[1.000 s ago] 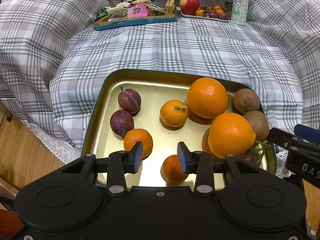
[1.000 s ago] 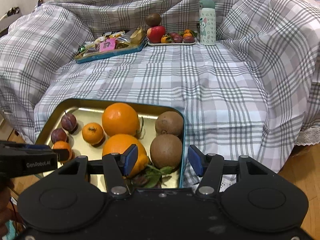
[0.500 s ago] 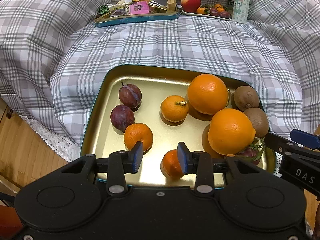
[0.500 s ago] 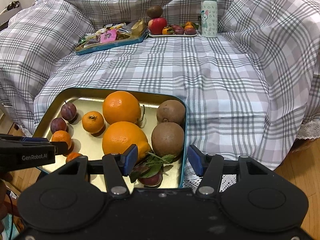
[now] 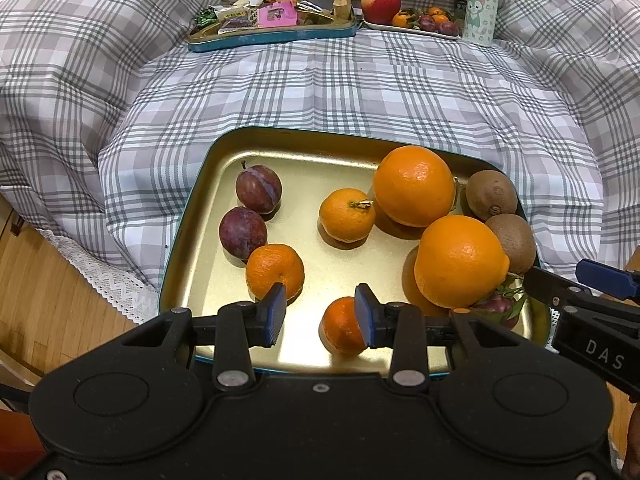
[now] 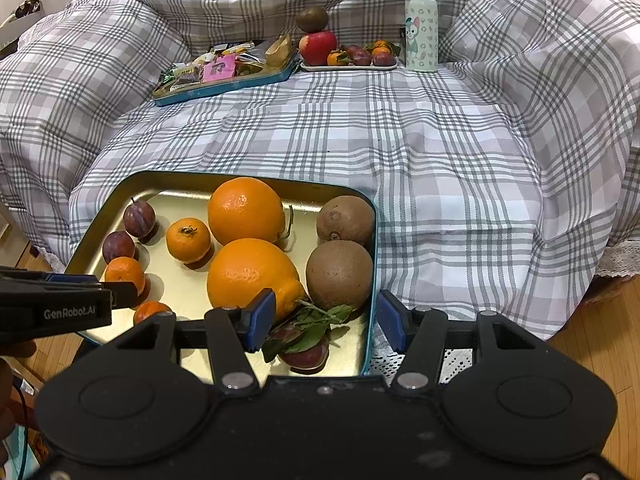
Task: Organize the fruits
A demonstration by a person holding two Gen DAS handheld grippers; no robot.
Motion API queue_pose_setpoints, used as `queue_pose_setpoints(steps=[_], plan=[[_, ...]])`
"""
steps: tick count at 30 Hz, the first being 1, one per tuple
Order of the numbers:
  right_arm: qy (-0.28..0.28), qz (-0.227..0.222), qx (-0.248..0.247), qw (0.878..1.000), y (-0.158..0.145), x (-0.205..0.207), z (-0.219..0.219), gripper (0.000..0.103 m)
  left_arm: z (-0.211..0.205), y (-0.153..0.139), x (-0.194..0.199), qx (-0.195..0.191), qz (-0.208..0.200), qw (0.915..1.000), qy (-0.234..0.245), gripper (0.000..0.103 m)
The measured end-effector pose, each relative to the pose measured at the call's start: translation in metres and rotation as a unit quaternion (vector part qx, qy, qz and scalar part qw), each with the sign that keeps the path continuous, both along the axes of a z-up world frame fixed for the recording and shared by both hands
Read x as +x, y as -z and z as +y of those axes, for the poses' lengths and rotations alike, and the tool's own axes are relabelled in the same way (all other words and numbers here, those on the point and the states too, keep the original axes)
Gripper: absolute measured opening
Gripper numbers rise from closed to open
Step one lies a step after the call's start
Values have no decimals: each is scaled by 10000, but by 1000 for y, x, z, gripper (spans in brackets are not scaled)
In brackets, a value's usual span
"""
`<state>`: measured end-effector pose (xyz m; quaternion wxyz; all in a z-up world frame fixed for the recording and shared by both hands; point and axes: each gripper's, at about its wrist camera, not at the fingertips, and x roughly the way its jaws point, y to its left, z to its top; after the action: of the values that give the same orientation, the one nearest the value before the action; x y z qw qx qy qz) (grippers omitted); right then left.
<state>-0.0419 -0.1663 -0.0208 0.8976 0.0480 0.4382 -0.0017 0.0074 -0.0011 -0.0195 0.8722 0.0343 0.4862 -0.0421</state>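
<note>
A gold tray with a teal rim (image 5: 208, 184) (image 6: 120, 192) lies on the near edge of the plaid cover. It holds two big oranges (image 5: 414, 186) (image 6: 246, 210), three small mandarins (image 5: 347, 215), two plums (image 5: 258, 189), two kiwis (image 5: 491, 195) (image 6: 339, 274) and a reddish fruit with leaves (image 6: 306, 354). My left gripper (image 5: 320, 314) is open and empty over the tray's near edge, next to a mandarin (image 5: 340, 326). My right gripper (image 6: 326, 324) is open and empty above the leafy fruit at the tray's right corner.
At the back stand a teal tray of snack packets (image 5: 272, 20) (image 6: 224, 74), a white plate (image 6: 348, 66) with an apple (image 6: 318, 46), a kiwi on top and small fruits, and a mint bottle (image 6: 420, 26). Plaid cushions rise around. Wood floor lies below the edge.
Both grippers have risen and drawn back a little, so the tray sits lower and fuller in view. Both stay open and empty. The fruits have not moved.
</note>
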Motion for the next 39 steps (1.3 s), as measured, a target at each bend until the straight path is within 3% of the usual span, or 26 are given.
queue_pose_setpoints(steps=[39], plan=[[-12,31,5,10000,0,0,1,59,-2,3,0,-29,105,9999,54,47]])
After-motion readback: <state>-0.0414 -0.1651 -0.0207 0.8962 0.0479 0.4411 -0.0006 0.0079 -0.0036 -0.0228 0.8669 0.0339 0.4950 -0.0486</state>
